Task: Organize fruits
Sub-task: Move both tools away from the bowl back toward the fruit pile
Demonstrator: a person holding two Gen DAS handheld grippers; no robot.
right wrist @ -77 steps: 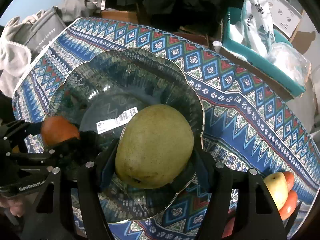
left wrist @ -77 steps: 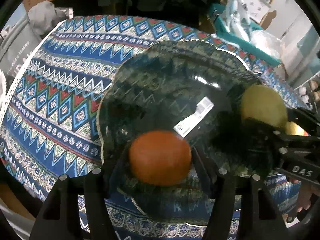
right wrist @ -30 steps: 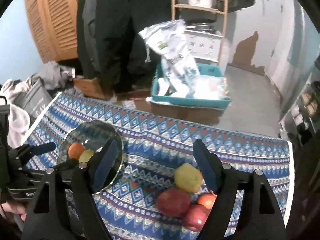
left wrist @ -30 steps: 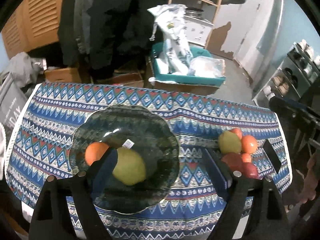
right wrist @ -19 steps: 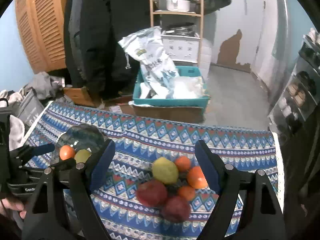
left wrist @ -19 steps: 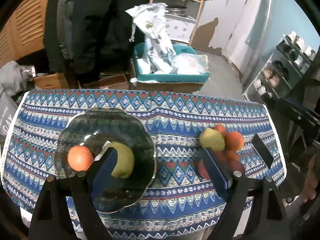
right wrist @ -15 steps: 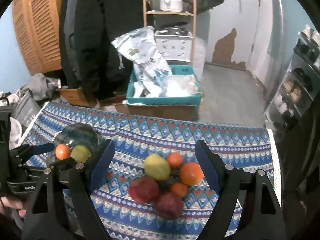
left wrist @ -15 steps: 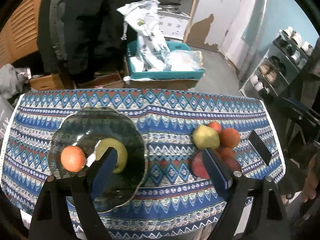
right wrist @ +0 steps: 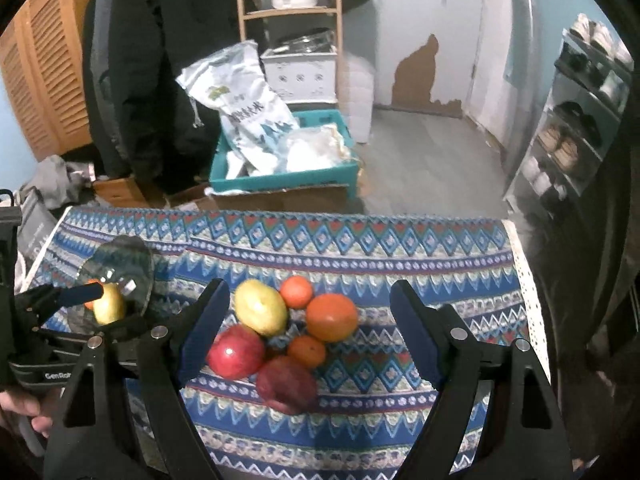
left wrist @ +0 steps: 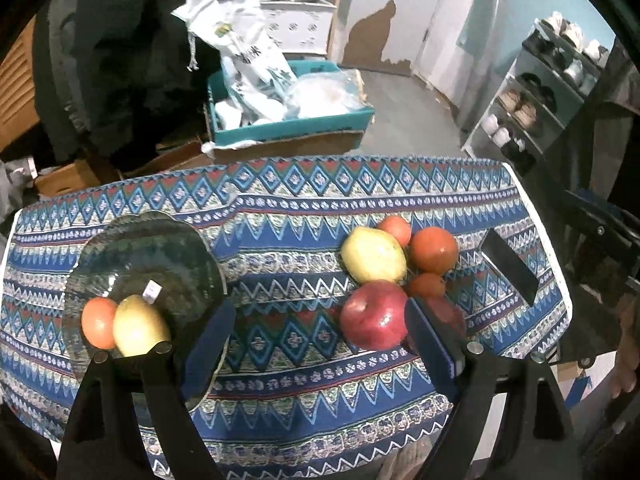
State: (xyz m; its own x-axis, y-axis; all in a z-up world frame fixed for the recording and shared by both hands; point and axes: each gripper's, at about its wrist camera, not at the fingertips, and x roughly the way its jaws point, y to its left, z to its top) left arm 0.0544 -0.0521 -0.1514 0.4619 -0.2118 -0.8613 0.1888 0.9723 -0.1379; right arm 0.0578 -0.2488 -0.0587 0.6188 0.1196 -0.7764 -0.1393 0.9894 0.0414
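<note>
The loose fruit pile (right wrist: 280,336) lies on the right half of the patterned tablecloth (left wrist: 288,208). It comprises a yellow-green fruit (right wrist: 261,312), a large orange (right wrist: 332,317), two smaller oranges (right wrist: 296,291), a bright red apple (right wrist: 236,352) and a darker red apple (right wrist: 287,384), all touching or just beside one another. The glass plate (left wrist: 160,248) sits well apart on the left half of the cloth and carries one orange (left wrist: 98,322) and one yellow-green fruit (left wrist: 138,330), touching each other near the plate's close edge.

The right gripper (right wrist: 308,328) hangs above the pile, angled downward, with its jaws spread wide and nothing between the pads; its jaws have just been opening. The left gripper (left wrist: 316,336) is likewise spread and empty, with the bright red apple seen just inside its right finger (left wrist: 428,344).

Judgement: the step in hand is the approach to the next pick from the pile, with six pieces outstanding.

Recommendations for the pick:
- Each gripper should take an outer piece, not one wedged at the centre, so neighbours are not sent rolling towards the table edge.
- The near red apples appear the most accessible.
- The pads should straddle the widest part of the fruit before closing.
- The two grippers should choose pieces on opposite sides of the pile to avoid fouling each other.

A dark flat object (left wrist: 508,268) lies right of the pile; its identity cannot be determined.
</note>
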